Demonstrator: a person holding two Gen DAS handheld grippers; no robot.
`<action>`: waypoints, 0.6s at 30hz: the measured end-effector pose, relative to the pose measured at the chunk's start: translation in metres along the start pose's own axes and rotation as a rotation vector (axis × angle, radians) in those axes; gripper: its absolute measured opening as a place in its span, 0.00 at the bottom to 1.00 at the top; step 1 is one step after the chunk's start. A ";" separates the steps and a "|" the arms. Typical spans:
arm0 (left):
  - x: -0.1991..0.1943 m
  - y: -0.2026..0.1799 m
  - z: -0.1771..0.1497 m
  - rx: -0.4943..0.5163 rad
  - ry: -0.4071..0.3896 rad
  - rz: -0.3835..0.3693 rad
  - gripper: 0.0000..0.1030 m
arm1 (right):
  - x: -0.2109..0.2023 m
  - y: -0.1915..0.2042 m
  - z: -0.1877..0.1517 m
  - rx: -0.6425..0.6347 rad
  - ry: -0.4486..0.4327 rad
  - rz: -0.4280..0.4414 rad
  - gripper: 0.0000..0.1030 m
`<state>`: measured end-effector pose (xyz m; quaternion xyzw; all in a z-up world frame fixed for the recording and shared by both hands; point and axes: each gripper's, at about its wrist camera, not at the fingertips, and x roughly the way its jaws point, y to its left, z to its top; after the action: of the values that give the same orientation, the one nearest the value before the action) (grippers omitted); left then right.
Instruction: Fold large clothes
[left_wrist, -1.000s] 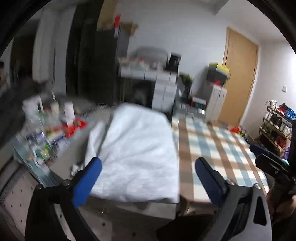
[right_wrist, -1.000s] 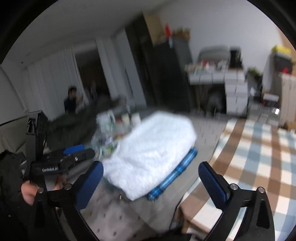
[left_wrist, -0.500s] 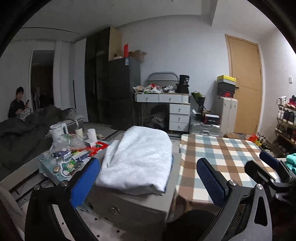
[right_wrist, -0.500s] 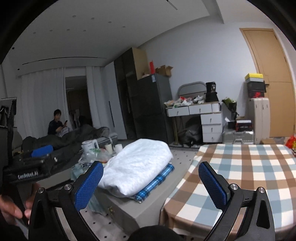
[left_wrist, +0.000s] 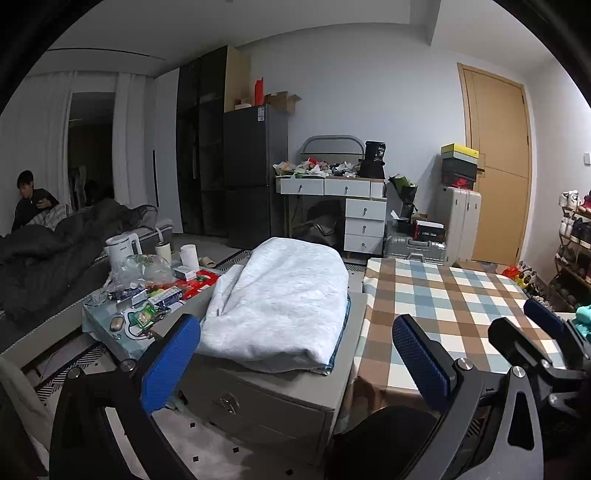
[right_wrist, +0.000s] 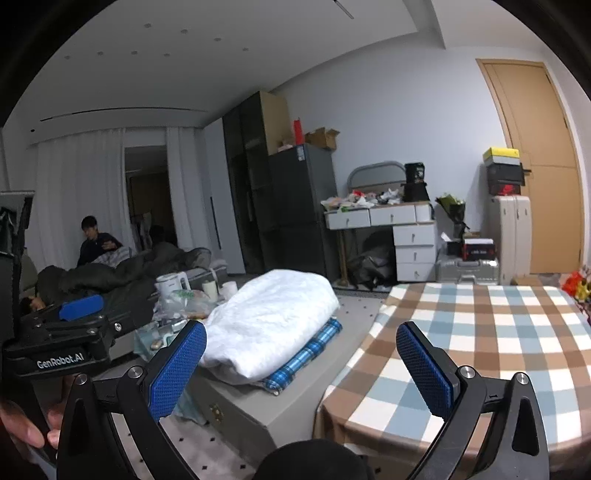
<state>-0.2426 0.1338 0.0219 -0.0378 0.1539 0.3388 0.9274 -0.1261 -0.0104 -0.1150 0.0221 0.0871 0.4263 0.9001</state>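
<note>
Ahead at two o'clock stands the table (left_wrist: 461, 295) under its brown and blue checked cloth, bare on top. At twelve o'clock sits a grey chest (left_wrist: 280, 391), and on it a folded white garment (left_wrist: 280, 295) lies over a blue plaid one (right_wrist: 306, 354). My left gripper (left_wrist: 295, 365) and right gripper (right_wrist: 301, 365) both gape wide, holding nothing.

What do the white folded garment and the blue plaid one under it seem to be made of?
White folded garment: seems a soft, thick, matte fabric, perhaps fleece or quilted cotton, judging by its puffy, finely textured surface. Blue plaid garment: seems a thin woven cloth, lying flat with a crisp check pattern.
</note>
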 end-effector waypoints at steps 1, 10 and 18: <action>0.000 0.000 0.000 0.006 0.000 0.010 0.98 | 0.000 0.000 0.000 0.000 0.000 0.003 1.00; 0.003 0.002 0.001 -0.001 0.016 -0.006 0.98 | 0.000 0.002 -0.003 0.016 0.014 0.002 1.00; 0.003 0.003 0.002 -0.010 0.024 -0.006 0.98 | -0.002 0.003 -0.002 0.020 0.007 0.003 1.00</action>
<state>-0.2419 0.1379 0.0226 -0.0466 0.1630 0.3365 0.9263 -0.1297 -0.0103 -0.1167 0.0296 0.0944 0.4267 0.8990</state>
